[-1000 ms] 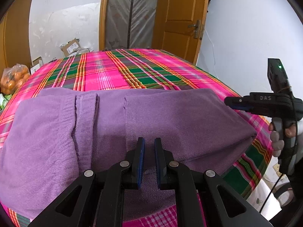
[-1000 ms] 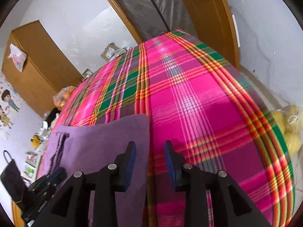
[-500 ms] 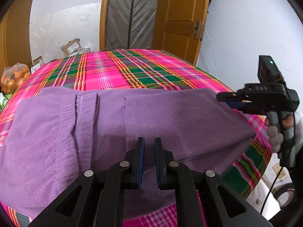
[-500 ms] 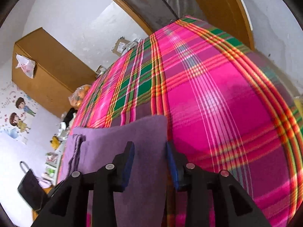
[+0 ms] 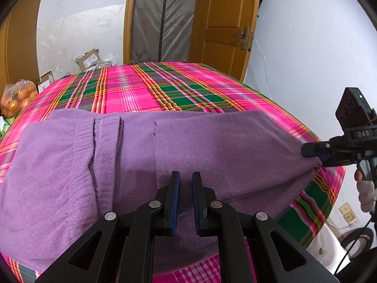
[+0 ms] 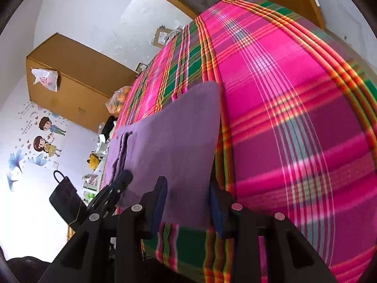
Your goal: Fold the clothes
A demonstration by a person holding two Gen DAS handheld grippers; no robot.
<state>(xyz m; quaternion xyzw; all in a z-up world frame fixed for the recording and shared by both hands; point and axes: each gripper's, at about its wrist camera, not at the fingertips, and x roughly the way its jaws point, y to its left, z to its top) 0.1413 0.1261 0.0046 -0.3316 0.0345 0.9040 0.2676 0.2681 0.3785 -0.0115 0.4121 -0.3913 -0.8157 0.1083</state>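
Note:
A purple garment lies folded lengthwise across the near part of a pink and green plaid bed. My left gripper is shut on the garment's near edge, and purple cloth shows in the narrow gap between its blue pads. My right gripper stands open at the garment's right end, with the cloth's corner lying between its fingers and the pads not pressing. The left wrist view shows the right gripper at that corner, held by a hand. The right wrist view shows the left gripper at the cloth's near edge.
The bed's right edge drops off just beyond the garment's corner. A bag of oranges and cardboard boxes sit past the bed's far left. A wooden door stands behind, with a wooden cabinet and a black handbag to the left.
The right gripper has come down and in from beside the bed, rolling, so the garment's right corner now lies between its fingers. The left gripper and the cloth it holds have stayed put.

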